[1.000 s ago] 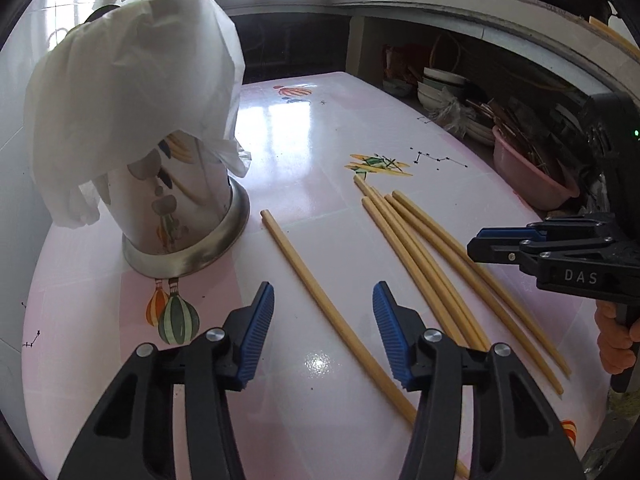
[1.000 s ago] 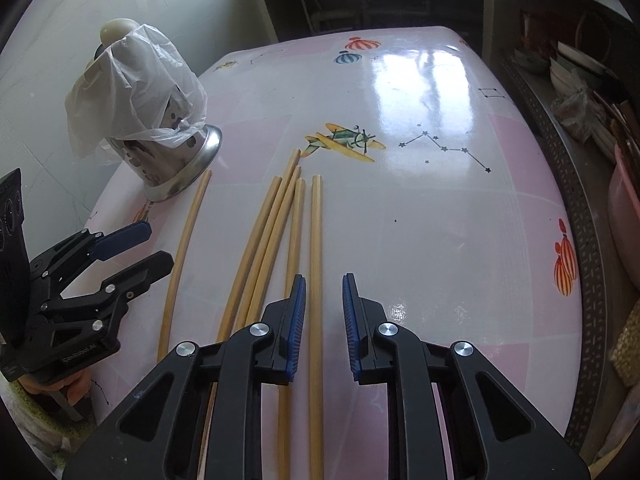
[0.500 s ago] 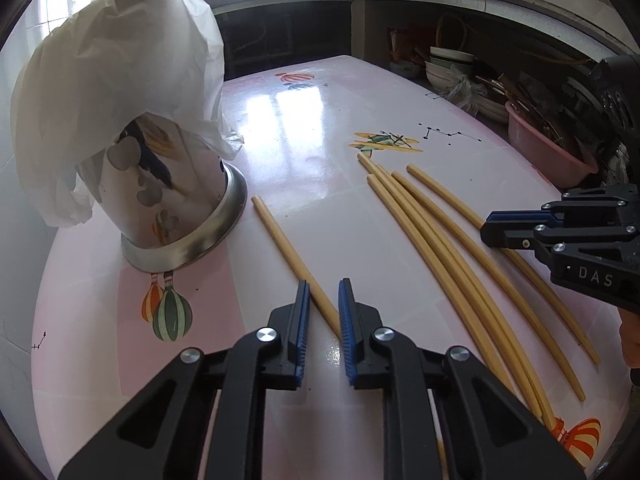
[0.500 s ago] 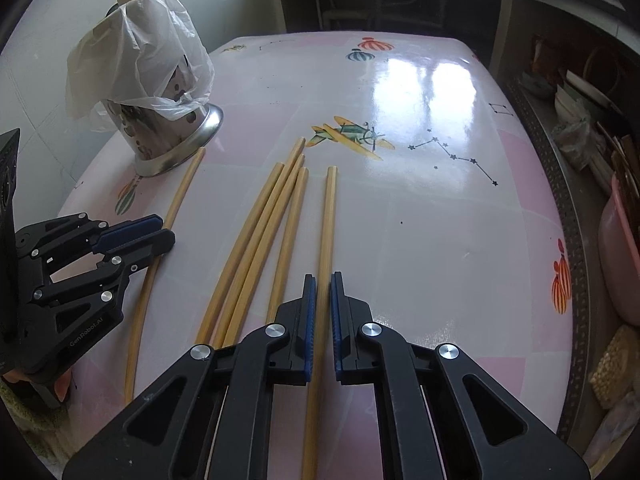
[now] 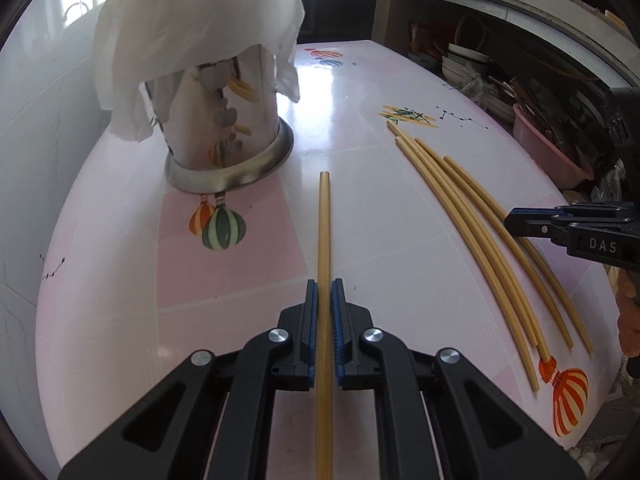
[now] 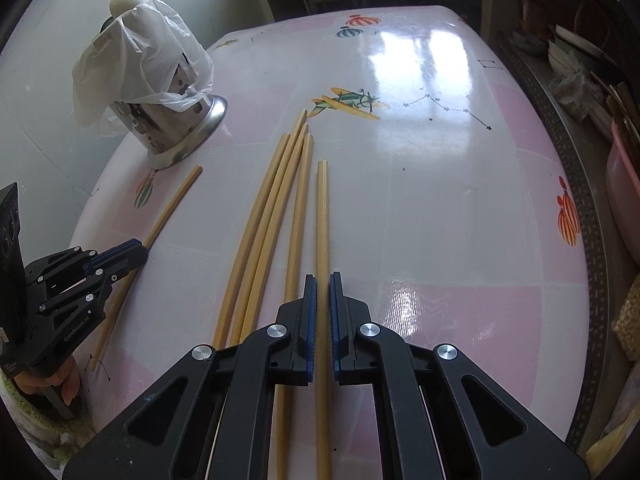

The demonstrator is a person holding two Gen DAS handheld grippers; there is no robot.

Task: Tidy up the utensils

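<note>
My left gripper (image 5: 324,286) is shut on a single bamboo chopstick (image 5: 324,224) that runs straight ahead between its blue pads. My right gripper (image 6: 323,280) is shut on another chopstick (image 6: 322,216), the rightmost of the group. Several more chopsticks (image 6: 276,200) lie side by side just left of it on the pink table. In the left wrist view these chopsticks (image 5: 472,216) lie to the right, with the right gripper (image 5: 516,222) over them. In the right wrist view the left gripper (image 6: 138,252) holds its chopstick (image 6: 172,204) at the left.
A steel utensil holder (image 5: 228,136) draped with a white plastic bag (image 5: 192,28) stands at the far left of the table; it also shows in the right wrist view (image 6: 172,120). A shelf with bowls and a pink basin (image 5: 548,148) runs along the right edge.
Both grippers closed from open onto a chopstick each. The left gripper turned so its chopstick now points straight ahead; the right-hand chopstick separated slightly from the group.
</note>
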